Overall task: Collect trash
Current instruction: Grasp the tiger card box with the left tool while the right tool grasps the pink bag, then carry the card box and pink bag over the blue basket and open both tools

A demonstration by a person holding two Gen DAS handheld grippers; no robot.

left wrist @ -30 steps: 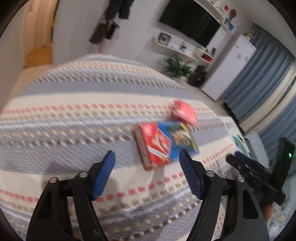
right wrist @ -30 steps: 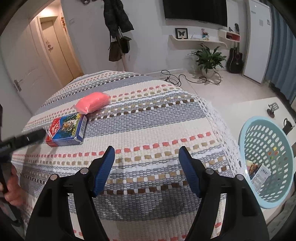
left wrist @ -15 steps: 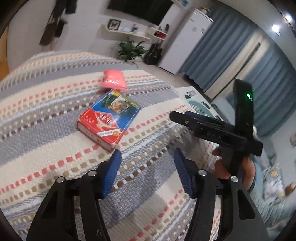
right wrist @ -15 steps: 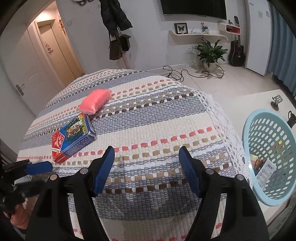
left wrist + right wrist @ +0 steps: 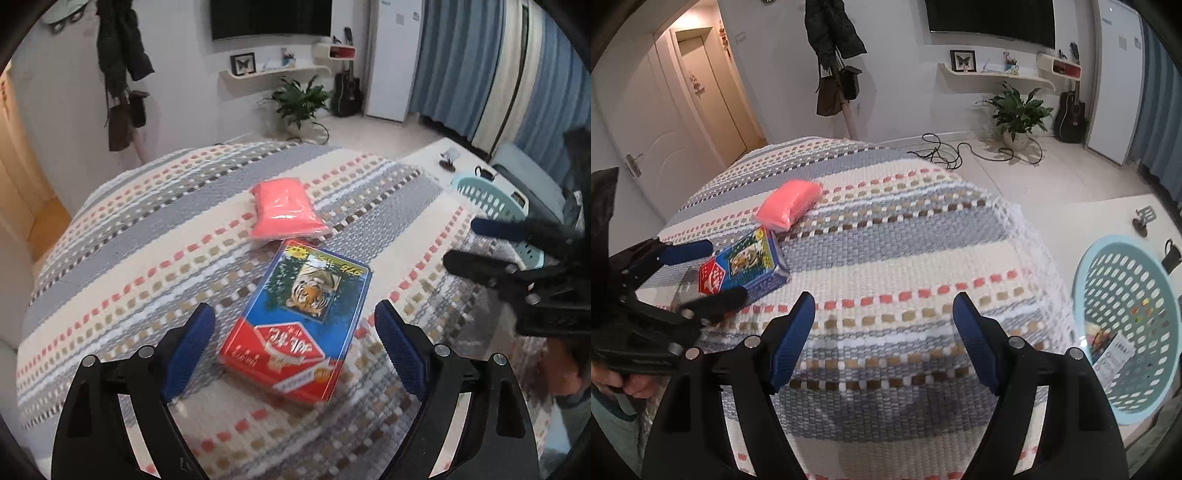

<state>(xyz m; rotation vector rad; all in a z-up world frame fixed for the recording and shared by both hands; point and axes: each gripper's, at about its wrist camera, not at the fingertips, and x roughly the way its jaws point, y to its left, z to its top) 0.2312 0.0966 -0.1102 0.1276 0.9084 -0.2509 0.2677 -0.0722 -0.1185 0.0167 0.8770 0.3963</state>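
A blue and red box with a tiger picture [image 5: 299,317] lies flat on the striped tablecloth [image 5: 147,258]. A pink packet [image 5: 284,210] lies just beyond it. My left gripper [image 5: 295,332] is open, its fingers on either side of the box's near end, not touching it. The box [image 5: 742,266] and pink packet [image 5: 790,205] also show at the left of the right wrist view, with the left gripper [image 5: 705,273] around the box. My right gripper [image 5: 884,321] is open and empty over the middle of the tablecloth. It shows at the right of the left wrist view [image 5: 476,243].
A light blue perforated basket [image 5: 1126,332] stands on the floor right of the table, holding a few packets. Its rim shows in the left wrist view [image 5: 491,199]. A coat rack [image 5: 834,55], a potted plant [image 5: 1015,110] and cables lie beyond the table.
My left gripper has swung round and moved in on the tiger box, which now lies between its open fingers. My right gripper has stayed nearly still.
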